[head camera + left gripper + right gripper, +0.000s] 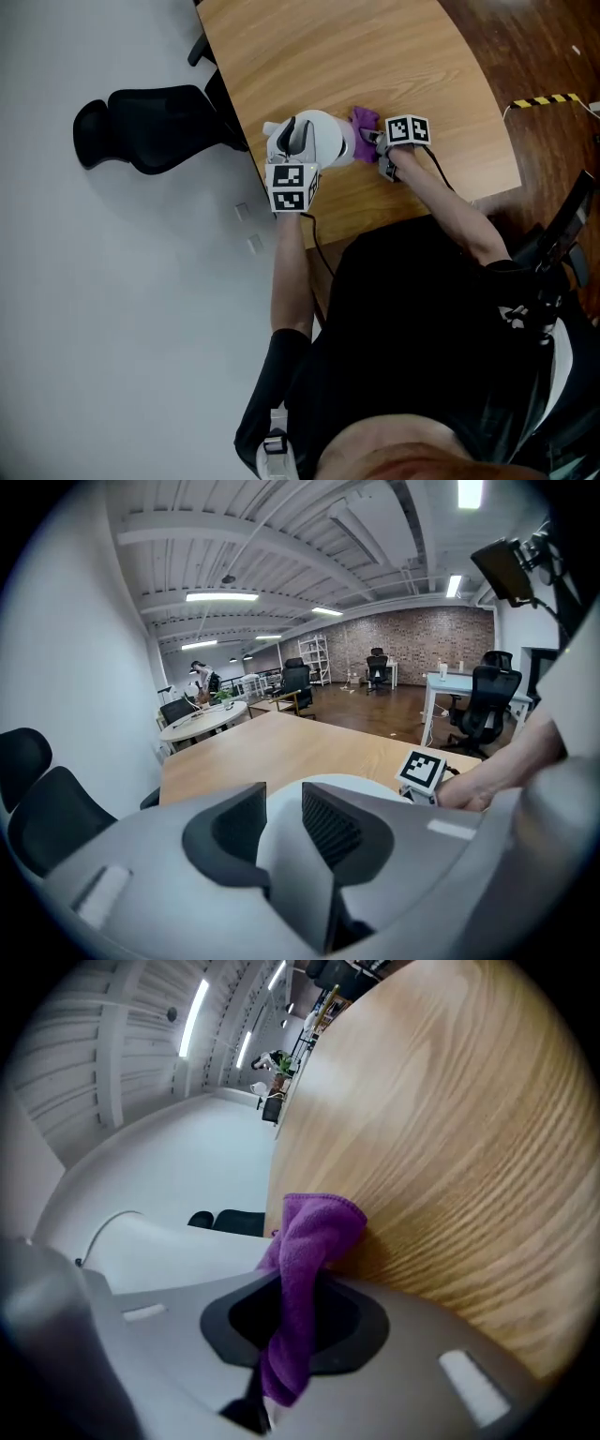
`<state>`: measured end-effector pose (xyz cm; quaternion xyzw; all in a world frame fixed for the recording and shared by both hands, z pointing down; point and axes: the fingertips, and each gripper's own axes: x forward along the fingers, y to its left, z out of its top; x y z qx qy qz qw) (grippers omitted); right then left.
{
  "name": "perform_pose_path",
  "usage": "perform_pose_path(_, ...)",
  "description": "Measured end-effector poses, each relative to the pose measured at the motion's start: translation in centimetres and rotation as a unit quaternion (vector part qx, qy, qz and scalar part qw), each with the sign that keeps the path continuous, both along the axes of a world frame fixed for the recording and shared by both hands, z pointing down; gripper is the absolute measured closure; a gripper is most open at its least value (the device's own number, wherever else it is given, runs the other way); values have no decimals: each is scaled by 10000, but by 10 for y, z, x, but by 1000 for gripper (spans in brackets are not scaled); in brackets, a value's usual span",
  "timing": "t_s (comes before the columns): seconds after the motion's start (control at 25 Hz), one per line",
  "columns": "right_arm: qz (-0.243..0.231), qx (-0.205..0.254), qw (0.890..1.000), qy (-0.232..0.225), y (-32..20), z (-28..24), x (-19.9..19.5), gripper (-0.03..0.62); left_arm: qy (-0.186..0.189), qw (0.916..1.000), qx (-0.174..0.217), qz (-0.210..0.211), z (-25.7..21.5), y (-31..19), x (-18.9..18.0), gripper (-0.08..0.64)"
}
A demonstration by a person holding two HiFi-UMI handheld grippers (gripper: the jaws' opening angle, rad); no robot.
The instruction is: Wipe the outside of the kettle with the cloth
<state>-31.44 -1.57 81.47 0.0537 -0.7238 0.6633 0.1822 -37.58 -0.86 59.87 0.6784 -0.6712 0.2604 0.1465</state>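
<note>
In its view alone, right tool (298, 1312) pinches cloth (314, 1232).

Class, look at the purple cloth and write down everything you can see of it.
The cloth is purple, soft and fuzzy, like microfibre, with a stitched edge. It is bunched into a folded strip and clamped between the jaws of the right tool, with one rounded end sticking out past them. It is held over the wooden table, right beside the white kettle. It seems to press on the kettle's side, though the contact itself is hard to see.
</note>
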Motion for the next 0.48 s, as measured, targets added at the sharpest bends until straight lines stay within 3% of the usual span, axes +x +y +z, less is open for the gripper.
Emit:
perform_pose_path(0.24, 7, 448, 9976, 528, 8, 18, -8, 546, 123, 9993, 283, 209, -11, 17, -10, 560)
perform_pose_path(0.48, 104, 643, 9954, 703, 10, 22, -11, 543, 176, 9986, 321, 389, -21, 24, -13, 560)
